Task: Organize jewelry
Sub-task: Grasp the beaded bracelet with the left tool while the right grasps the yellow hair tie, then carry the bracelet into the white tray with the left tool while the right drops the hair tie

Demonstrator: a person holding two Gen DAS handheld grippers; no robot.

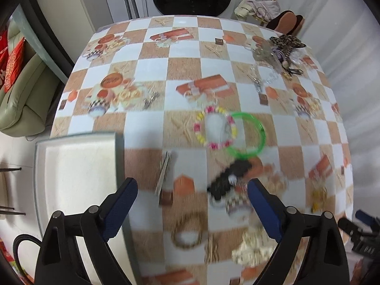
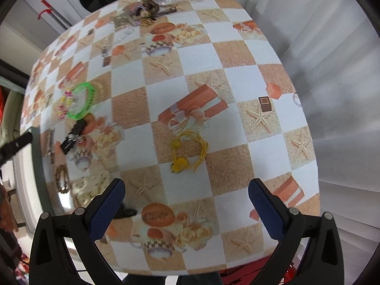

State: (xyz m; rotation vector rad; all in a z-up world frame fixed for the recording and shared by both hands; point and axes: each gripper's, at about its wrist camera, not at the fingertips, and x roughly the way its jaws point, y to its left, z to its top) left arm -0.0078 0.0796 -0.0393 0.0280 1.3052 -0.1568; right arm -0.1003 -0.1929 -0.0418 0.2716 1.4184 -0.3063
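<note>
My left gripper (image 1: 192, 187) hangs open over the checked tablecloth, with nothing between its blue pads. Just beyond its right finger lies a black hair clip (image 1: 228, 178); a silver clip (image 1: 163, 171) lies ahead of its left finger. Farther off, a green bangle (image 1: 258, 128) overlaps a pink and yellow beaded bracelet (image 1: 215, 128). A brown braided ring (image 1: 187, 232) sits below the jaws. My right gripper (image 2: 186, 190) is open too, pointing down, with a yellow corded hair tie (image 2: 190, 149) just ahead of its fingertips and not touching them.
A shallow white tray (image 1: 78, 173) stands at the table's left edge beside my left finger. A heap of jewelry with a leopard-print bow (image 1: 280, 52) lies at the far right corner. A small silver piece (image 1: 149, 99) lies mid-table. The table edge falls away close on the right (image 2: 308, 142).
</note>
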